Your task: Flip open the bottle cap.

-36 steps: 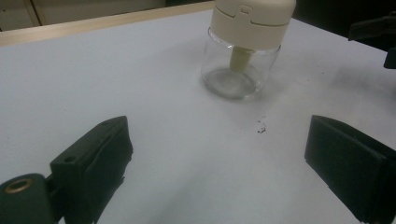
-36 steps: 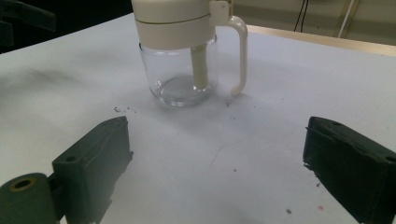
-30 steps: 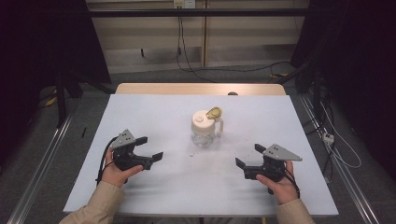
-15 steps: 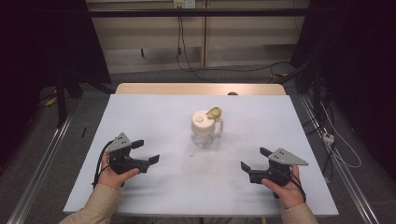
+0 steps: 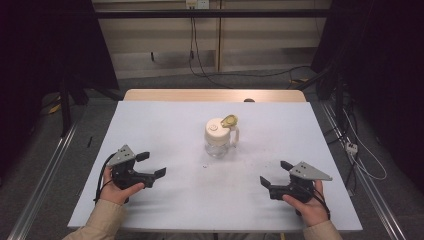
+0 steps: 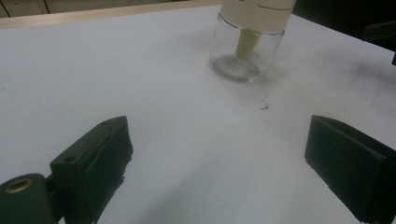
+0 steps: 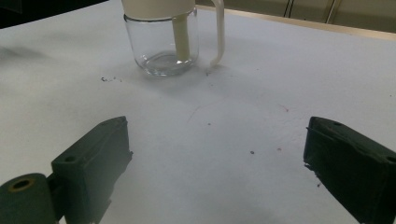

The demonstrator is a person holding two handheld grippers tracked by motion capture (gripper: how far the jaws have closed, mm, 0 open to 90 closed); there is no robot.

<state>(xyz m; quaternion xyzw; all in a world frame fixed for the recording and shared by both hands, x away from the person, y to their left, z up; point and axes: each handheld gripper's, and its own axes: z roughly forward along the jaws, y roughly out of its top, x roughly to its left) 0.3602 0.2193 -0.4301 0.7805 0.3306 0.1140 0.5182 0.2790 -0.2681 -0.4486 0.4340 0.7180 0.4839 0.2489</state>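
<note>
A clear glass cup [image 5: 218, 141] with a cream lid, a cream side handle and a small yellowish flip cap stands upright near the middle of the white table [image 5: 165, 125], a little toward its far side. In the right gripper view the cup [image 7: 163, 44] shows a cream straw tube running down inside the glass and the handle curving down on its right; in the left gripper view the cup [image 6: 246, 44] appears at the top, with the same tube inside and a small dark speck on the table just in front of it. The left hand-held gripper [image 5: 151, 165] rests low over the near left part of the table, held by the person's left hand [image 5: 117, 190], its jaws spread wide apart with nothing between them (bare table shows in the gap). The right hand-held gripper [image 5: 275, 173] sits over the near right part of the table, held by the right hand [image 5: 307, 205], jaws likewise wide apart and empty. Both grippers point inward toward the cup and are well apart from it. Cables run across the floor beyond the table's far wooden edge.
</note>
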